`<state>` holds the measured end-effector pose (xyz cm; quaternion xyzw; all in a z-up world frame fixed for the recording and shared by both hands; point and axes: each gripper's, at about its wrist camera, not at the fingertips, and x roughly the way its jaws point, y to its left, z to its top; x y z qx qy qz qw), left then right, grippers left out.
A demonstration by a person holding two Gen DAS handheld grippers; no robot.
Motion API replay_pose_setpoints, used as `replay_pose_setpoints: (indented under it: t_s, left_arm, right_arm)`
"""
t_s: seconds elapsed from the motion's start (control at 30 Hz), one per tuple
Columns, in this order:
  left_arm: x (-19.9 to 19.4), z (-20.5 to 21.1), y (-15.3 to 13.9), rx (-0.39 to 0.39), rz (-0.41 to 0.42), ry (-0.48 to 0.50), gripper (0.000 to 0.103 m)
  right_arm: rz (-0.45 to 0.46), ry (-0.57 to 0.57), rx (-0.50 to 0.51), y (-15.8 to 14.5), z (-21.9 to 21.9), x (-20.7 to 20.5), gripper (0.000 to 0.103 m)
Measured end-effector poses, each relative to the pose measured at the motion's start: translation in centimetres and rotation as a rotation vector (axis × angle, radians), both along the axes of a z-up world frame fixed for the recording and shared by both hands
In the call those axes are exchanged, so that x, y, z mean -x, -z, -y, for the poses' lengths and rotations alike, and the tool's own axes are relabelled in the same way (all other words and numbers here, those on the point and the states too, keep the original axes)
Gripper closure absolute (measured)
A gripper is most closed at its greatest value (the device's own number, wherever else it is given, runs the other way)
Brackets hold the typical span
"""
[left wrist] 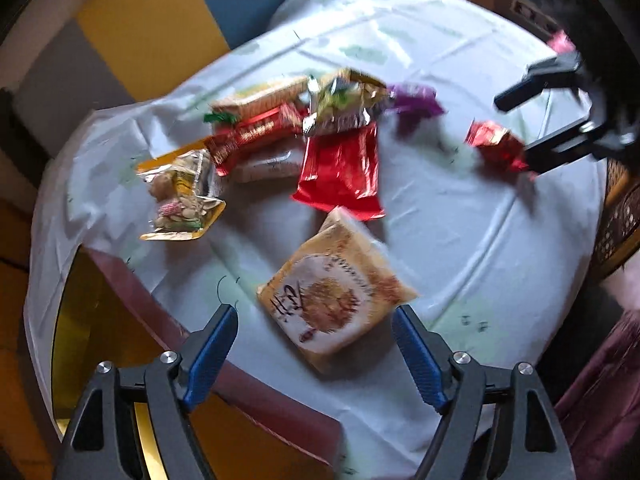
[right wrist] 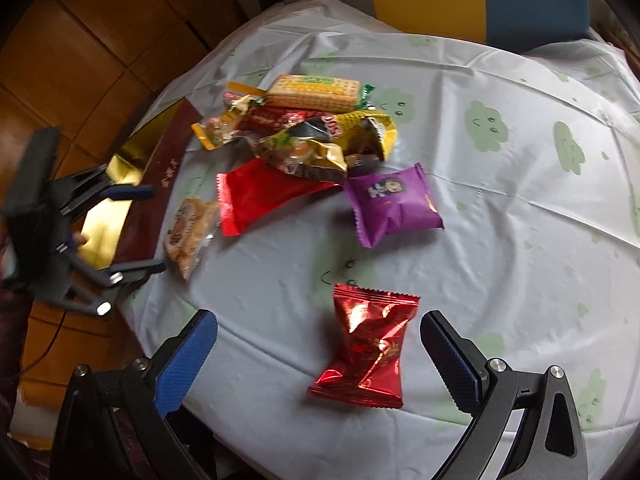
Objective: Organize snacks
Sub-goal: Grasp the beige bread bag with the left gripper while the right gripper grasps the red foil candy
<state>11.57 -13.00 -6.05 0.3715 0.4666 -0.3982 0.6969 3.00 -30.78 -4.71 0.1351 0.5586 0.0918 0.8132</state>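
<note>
- A round table (right wrist: 500, 240) under a pale plastic cloth printed with faint green cloud faces carries a loose heap of wrapped snacks toward its far-left part.
- In the heap: a long cracker pack (right wrist: 312, 91) in clear film with green ends, a crumpled yellow-and-black foil bag (right wrist: 340, 140), a flat glossy red foil pouch (right wrist: 260, 196), and a clear-fronted yellow packet of mixed nuts (left wrist: 182, 196).
- A puffy purple pillow-shaped packet (right wrist: 390, 202) lies just beside the heap, apart from it.
- An orange-and-white square pastry packet (left wrist: 340, 304) lies nearer the table's edge, in front of the left gripper (left wrist: 316, 316), between the lines of its blue ribbed pads; the jaws are spread wide and touch nothing.
- A shiny red crinkled foil snack bag (right wrist: 368, 348), pinched at its middle and with serrated ends, lies alone on the cloth in front of the right gripper (right wrist: 320, 328); those jaws stand wide apart, clear of it.
- A maroon box with a gold lining (right wrist: 136, 184) sits at the table's left edge; its contents cannot be told.
</note>
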Motion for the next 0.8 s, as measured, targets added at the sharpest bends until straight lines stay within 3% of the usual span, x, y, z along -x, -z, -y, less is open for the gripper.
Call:
replay_pose_setpoints:
  t_s: [0.1,0.3,0.4,0.53,0.63,0.67,0.7,0.73,0.8]
  left_arm:
    - [-0.8,0.4,1.0,-0.027,-0.046,0.049,0.019]
    - [-0.6,1.7,2.0,-0.076,-0.045,0.164,0.019]
    - [-0.5,2.2,2.4,-0.078,-0.058,0.177,0.019]
    - [-0.8,2.1,2.1,-0.032,-0.103,0.139,0.038]
    - [-0.8,2.0,1.9,-0.011,-0.080,0.110,0.039]
    - [-0.6,1.6,1.7,0.001,-0.077,0.099,0.040]
    - [-0.7,1.6,1.7,0.013,-0.073,0.082,0.040]
    - [-0.6,1.4,1.5,0.027,-0.070,0.065,0.040]
    - [-0.2,0.7,1.0,0.079,-0.080,0.029,0.040]
  right_arm:
    - [-0.002,0.001,-0.016,0.0,0.1,0.0,0.001]
    - [-0.027,-0.012,-0.032,0.2,0.2,-0.1,0.001]
    - [-0.042,-0.012,-0.019,0.6,0.2,-0.2,0.001]
    - [-0.070,0.000,-0.002,1.2,0.3,-0.3,0.001]
    - [-0.094,0.002,0.023,1.7,0.2,-0.3,0.002]
    - [-0.103,0.004,0.038,2.0,0.2,-0.3,0.004]
    - [-0.113,0.003,0.055,2.2,0.1,-0.3,0.015]
    - [-0.117,0.000,0.067,2.4,-0.1,-0.6,0.036]
    - [-0.134,-0.012,0.105,3.0,-0.5,-0.8,0.058]
